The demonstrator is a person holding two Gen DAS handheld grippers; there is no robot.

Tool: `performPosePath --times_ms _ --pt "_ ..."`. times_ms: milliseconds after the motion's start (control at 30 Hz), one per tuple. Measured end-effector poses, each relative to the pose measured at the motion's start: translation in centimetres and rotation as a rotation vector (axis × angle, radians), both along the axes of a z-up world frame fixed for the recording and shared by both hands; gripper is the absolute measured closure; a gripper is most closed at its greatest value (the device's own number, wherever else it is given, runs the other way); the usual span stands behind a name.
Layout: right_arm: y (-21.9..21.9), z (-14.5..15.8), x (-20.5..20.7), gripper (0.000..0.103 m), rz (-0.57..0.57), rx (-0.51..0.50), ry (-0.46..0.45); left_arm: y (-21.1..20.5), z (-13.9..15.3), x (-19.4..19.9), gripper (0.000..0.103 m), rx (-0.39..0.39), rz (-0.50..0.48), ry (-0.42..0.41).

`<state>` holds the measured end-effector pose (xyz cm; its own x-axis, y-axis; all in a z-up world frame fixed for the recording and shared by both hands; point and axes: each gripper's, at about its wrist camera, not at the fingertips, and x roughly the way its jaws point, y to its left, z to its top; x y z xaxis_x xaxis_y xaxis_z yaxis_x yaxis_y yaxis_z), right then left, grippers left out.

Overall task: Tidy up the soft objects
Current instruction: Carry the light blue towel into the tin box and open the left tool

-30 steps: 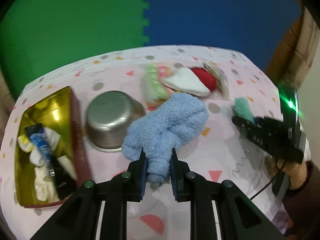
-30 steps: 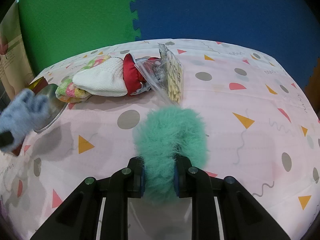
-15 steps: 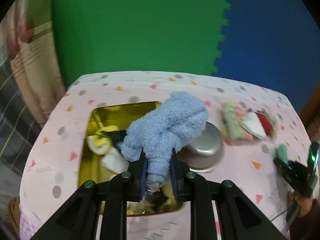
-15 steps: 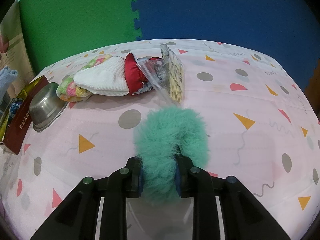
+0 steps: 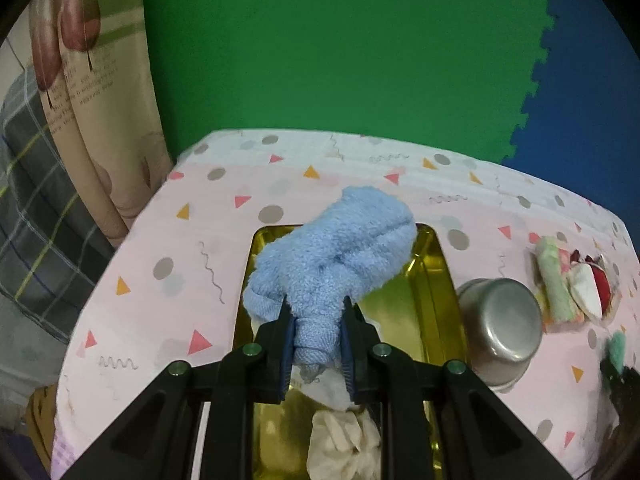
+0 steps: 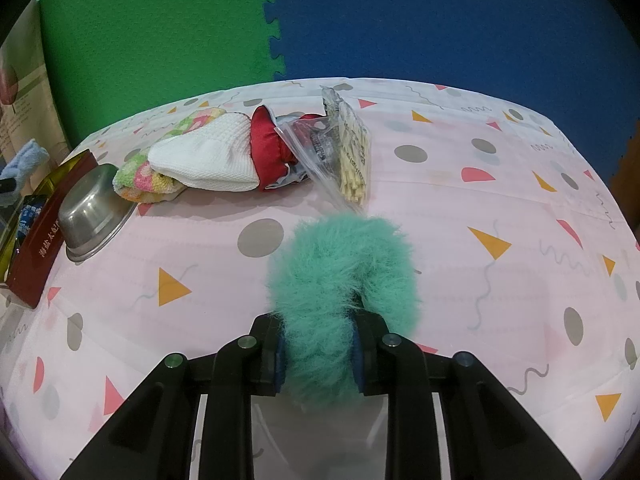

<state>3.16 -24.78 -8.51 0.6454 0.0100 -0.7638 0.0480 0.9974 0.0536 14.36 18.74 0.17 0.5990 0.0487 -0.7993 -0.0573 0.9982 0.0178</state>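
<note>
Two grippers show: the left gripper point(image 5: 316, 336) and the right gripper point(image 6: 320, 356). Each clamps one soft thing: one blue towel point(image 5: 332, 264) and one green furry ring point(image 6: 340, 280).

There is one gold tin point(image 5: 436, 280), and in it one white cloth point(image 5: 344, 444) can be made out; what else lies in the tin cannot be counted.

One steel bowl point(image 6: 94, 210) stands upside down.

In the heap on the table point(image 6: 480, 216) lie one striped cloth point(image 6: 160, 176), one white cloth point(image 6: 208, 160), one red pouch point(image 6: 268, 152) and one clear bag point(image 6: 340, 148) of sticks; the sticks are too many and too fine to count.
</note>
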Motion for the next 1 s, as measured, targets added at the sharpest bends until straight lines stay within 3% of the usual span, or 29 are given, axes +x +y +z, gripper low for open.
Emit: performPosePath --times_ms 467,667,800,1000 --pt "0.1 0.0 0.0 0.078 0.0 -0.004 0.0 0.0 -3.0 2.5 0.083 0.056 0.005 0.056" --pt "0.2 0.0 0.0 0.077 0.0 -0.006 0.001 -0.1 -3.5 2.6 0.079 0.082 0.014 0.066" --pt "0.3 0.0 0.0 0.075 0.004 -0.01 0.001 -0.2 -3.4 2.6 0.069 0.091 0.019 0.075" --pt "0.4 0.0 0.0 0.074 0.005 -0.013 0.002 0.2 -2.6 1.9 0.067 0.056 0.015 0.074"
